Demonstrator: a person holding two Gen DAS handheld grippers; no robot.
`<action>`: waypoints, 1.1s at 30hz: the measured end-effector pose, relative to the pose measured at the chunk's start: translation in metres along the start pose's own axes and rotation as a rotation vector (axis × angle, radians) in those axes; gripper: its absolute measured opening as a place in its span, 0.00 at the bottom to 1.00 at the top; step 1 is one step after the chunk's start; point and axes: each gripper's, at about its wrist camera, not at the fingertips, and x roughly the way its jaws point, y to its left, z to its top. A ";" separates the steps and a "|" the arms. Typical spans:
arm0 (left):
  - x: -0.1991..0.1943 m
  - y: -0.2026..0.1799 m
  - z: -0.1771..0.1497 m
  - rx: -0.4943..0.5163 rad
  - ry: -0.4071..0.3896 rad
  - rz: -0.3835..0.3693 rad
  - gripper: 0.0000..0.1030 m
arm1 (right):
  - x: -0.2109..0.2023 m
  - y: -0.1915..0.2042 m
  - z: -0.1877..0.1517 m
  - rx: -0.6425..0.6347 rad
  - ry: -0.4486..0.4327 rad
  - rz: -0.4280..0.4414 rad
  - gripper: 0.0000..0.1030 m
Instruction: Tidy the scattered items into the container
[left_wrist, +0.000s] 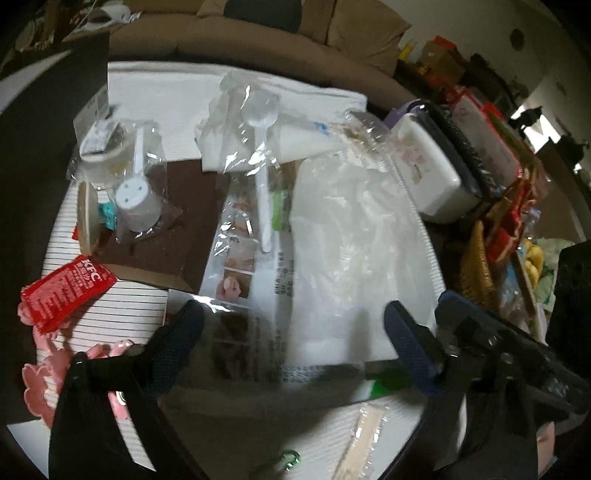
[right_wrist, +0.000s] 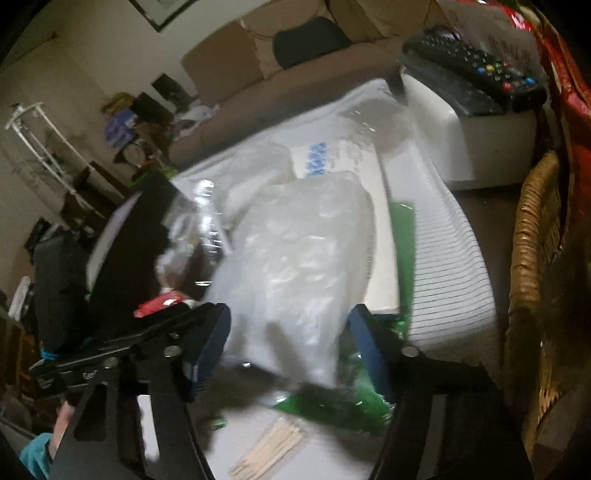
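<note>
Two grippers point down at the same soft thing, a big crinkly plastic bag (left_wrist: 354, 236) that lies on the white ribbed tray (left_wrist: 66, 236); you hold one tool in each hand. Your left gripper (left_wrist: 295, 332) has its dark fingers spread wide; the near end of the bag lies between them, and I cannot tell if the pads touch it. Your right gripper (right_wrist: 288, 332) is spread too, with blue pads on each side of the bag (right_wrist: 295, 258); the pads look close to the plastic, but they do not squeeze it yet; the picture is blurry there.

The bag's long side runs away from you, from the fingers toward the far end of the tray; so both tools meet it at its near end. Your right gripper sits just beside your left one, on its right side, and looks like the closer one to the fat middle of the bag.

Other small things wait on the tray: a red ketchup packet (left_wrist: 68, 291) at the left, a wrapped plastic spoon (left_wrist: 258, 147), and a small white cup (left_wrist: 135, 203). A wicker basket (right_wrist: 535, 258) stands to the right; I think it may be the container, but I am not sure.
</note>
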 end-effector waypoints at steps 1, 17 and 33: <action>0.003 0.002 0.000 -0.008 0.005 -0.005 0.81 | 0.006 -0.006 -0.001 0.016 0.020 -0.012 0.64; -0.035 -0.033 -0.022 0.086 0.018 -0.142 0.41 | -0.021 0.016 -0.028 -0.042 0.029 0.092 0.21; -0.108 -0.012 -0.183 0.040 0.170 -0.204 0.46 | -0.074 0.042 -0.148 -0.051 0.130 0.172 0.19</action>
